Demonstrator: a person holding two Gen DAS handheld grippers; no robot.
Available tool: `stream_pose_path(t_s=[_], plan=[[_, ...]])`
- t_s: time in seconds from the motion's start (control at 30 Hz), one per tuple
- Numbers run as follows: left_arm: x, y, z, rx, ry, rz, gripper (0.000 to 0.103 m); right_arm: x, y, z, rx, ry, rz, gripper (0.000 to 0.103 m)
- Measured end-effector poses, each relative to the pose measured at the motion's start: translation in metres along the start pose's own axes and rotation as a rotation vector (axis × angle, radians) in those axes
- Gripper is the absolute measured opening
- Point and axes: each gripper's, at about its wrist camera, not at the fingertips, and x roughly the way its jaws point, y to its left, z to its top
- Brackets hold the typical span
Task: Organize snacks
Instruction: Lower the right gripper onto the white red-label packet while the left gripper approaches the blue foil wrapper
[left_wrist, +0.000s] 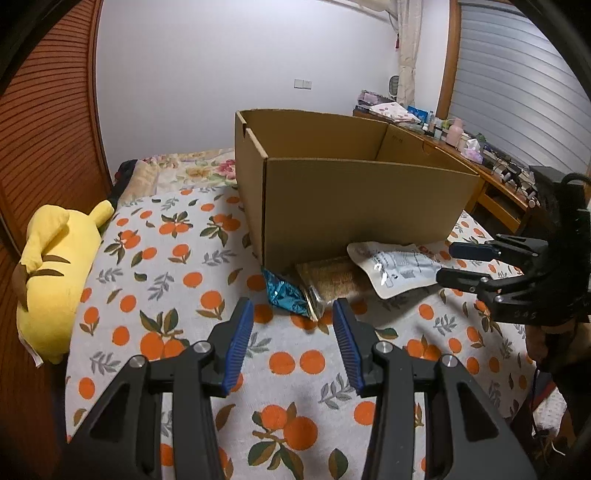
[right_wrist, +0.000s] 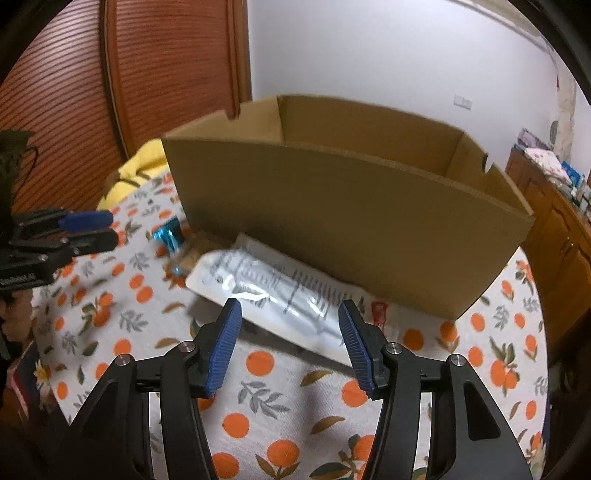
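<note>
An open-topped cardboard box (left_wrist: 354, 206) stands on the bedspread. Three snacks lie at its near wall: a shiny blue foil packet (left_wrist: 286, 293), a clear pack of tan biscuits (left_wrist: 332, 277) and a white printed pouch (left_wrist: 395, 266). My left gripper (left_wrist: 293, 306) is open, its tips just short of the blue packet and the biscuit pack. My right gripper (right_wrist: 289, 304) is open over the near end of the white pouch (right_wrist: 273, 284), and its pads do not press on it. Each gripper shows in the other's view: right gripper (left_wrist: 456, 263), left gripper (right_wrist: 109, 229).
The bedspread (left_wrist: 177, 280) is white with an orange-fruit print. A yellow plush toy (left_wrist: 55, 277) lies at its left edge beside a wooden louvred door (left_wrist: 48, 129). Right of the bed, a cluttered wooden desk (left_wrist: 487, 177) runs along the wall.
</note>
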Motion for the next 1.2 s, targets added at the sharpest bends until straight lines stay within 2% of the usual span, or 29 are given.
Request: stream_pose_path(t_s=[0.3, 0.77, 1.0, 1.1, 1.2], plan=[[0.001, 0.002, -0.006, -0.015, 0.008, -0.009, 0.045, 0.024, 0.003, -0.011, -0.039, 0.072, -0.024, 0.058], [0.010, 0.000, -0.010, -0.018, 0.028, -0.019, 0.045, 0.047, 0.016, -0.004, -0.175, 0.086, -0.136, 0.063], [0.009, -0.001, -0.011, -0.019, 0.028, -0.022, 0.045, 0.058, 0.018, 0.005, -0.197, 0.089, -0.121, 0.065], [0.008, -0.001, -0.012, -0.022, 0.032, -0.022, 0.045, 0.057, 0.015, 0.005, -0.189, 0.086, -0.099, 0.060], [0.010, 0.000, -0.013, -0.022, 0.037, -0.022, 0.045, 0.052, 0.009, 0.004, -0.163, 0.088, -0.071, 0.043]])
